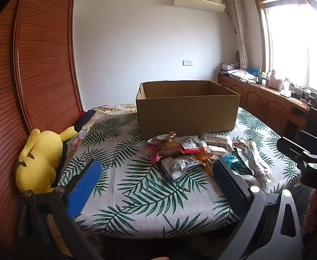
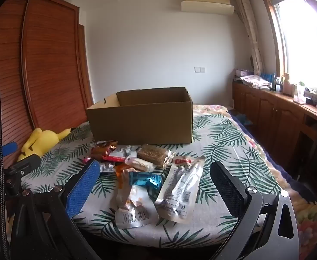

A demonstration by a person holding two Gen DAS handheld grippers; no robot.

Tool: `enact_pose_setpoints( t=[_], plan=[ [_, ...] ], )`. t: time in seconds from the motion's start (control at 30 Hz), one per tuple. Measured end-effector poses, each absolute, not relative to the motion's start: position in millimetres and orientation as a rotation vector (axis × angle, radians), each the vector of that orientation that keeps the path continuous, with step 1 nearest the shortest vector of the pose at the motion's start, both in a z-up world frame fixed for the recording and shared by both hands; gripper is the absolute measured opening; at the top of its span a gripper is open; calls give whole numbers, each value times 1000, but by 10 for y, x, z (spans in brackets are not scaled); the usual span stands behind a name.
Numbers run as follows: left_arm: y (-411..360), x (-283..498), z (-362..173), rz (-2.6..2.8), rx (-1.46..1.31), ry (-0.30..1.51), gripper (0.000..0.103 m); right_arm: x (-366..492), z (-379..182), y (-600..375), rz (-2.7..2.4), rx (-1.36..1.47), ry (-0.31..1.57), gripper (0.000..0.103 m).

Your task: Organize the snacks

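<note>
An open brown cardboard box (image 1: 187,110) (image 2: 141,119) stands on the leaf-print bed cover (image 1: 136,190) (image 2: 223,143). In front of it lies a pile of snack packets (image 1: 193,153) (image 2: 141,169): a clear pouch with a red label (image 2: 181,189), a teal packet (image 2: 146,181), a brown grain bar (image 2: 154,155), a white pouch with barcodes (image 2: 134,205). My left gripper (image 1: 156,173) hovers open over bare cover, left of the pile. Also open, my right gripper (image 2: 154,174) frames the near packets from above without touching them.
A yellow plush toy (image 1: 39,158) (image 2: 41,139) lies at the bed's left edge by the slatted wooden wardrobe (image 1: 28,65). A wooden counter with clutter (image 1: 266,86) runs under the window on the right. The other gripper's body (image 1: 305,158) shows at the right.
</note>
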State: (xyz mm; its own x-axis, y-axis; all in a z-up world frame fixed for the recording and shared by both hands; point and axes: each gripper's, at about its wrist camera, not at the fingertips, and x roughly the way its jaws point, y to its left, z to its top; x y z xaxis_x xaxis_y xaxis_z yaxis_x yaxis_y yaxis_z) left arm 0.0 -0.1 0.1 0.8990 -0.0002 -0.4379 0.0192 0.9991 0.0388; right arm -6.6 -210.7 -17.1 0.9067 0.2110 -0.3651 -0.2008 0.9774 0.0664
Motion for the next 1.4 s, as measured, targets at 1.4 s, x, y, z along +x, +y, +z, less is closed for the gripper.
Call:
enact_pose_setpoints(
  t=[1.4],
  plan=[
    [10, -12, 11, -7, 40, 448, 103, -48, -178, -2097, 208, 36, 385, 103]
  ],
)
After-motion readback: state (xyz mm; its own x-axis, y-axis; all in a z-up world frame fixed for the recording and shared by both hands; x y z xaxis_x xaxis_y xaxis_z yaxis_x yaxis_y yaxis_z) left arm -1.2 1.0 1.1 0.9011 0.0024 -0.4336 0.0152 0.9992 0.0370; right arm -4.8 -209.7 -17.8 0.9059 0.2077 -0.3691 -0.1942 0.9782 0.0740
